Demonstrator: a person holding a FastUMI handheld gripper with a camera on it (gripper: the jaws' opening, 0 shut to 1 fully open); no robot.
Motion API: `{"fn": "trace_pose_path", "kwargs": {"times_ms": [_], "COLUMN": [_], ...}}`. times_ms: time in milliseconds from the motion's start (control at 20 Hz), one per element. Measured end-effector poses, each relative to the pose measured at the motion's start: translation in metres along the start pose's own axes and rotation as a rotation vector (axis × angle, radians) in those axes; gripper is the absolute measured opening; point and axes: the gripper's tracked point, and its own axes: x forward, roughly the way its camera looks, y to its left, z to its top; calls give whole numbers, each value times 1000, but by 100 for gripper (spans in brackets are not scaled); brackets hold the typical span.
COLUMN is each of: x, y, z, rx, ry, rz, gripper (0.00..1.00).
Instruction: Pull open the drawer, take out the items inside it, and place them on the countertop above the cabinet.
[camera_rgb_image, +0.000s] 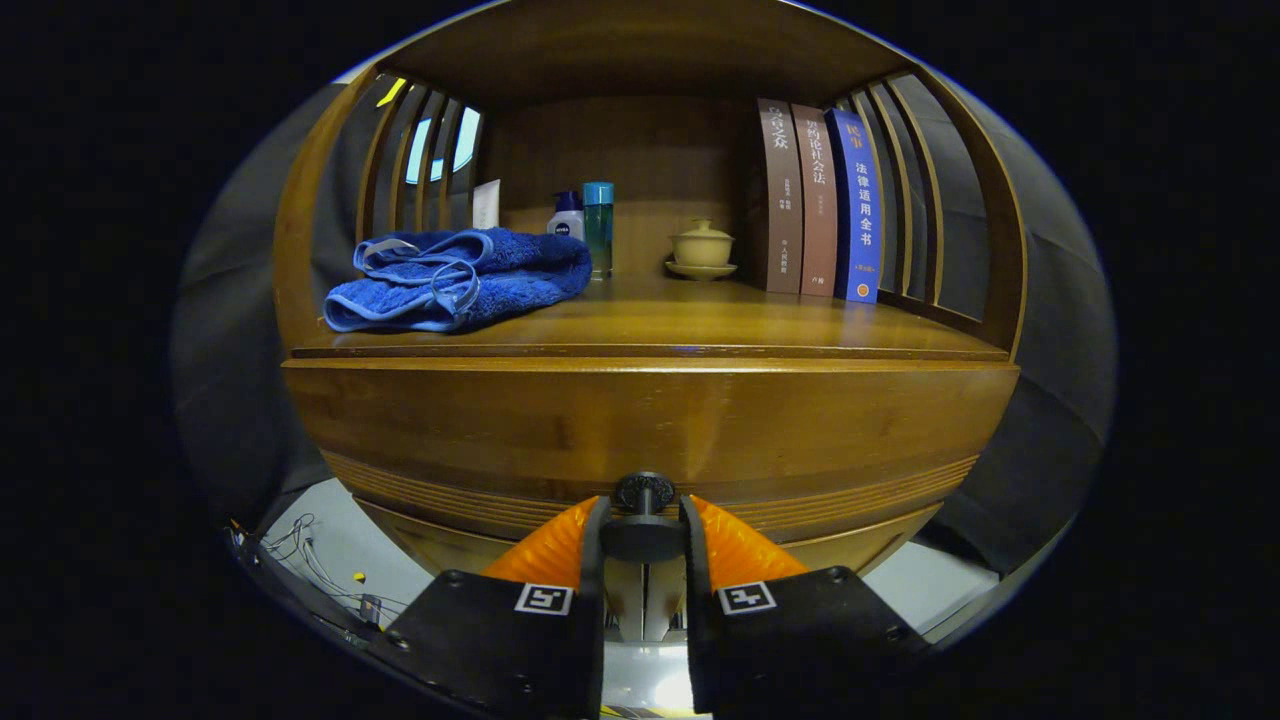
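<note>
At the lower centre of the frame, the drawer knob is clasped between the fingers of the hand-held gripper. The closed drawer front lies straight ahead, so a pull straight backward is judged necessary.

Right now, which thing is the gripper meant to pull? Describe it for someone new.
Find the wooden cabinet and its countertop with the blue towel. Below it, on the drawer front, the round dark knob sits between the gripper's closed-in fingers, the front's sole fitting.
</note>
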Motion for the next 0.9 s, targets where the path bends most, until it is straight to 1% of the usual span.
{"fn": "trace_pose_path", "kwargs": {"times_ms": [150, 300, 900], "x": [-6, -21, -104], "y": [1, 1, 4], "z": [-3, -8, -41], "rx": [6, 0, 32], "ry": [12, 18, 71], "rz": [6, 5, 15], "gripper": [38, 38, 38]}}
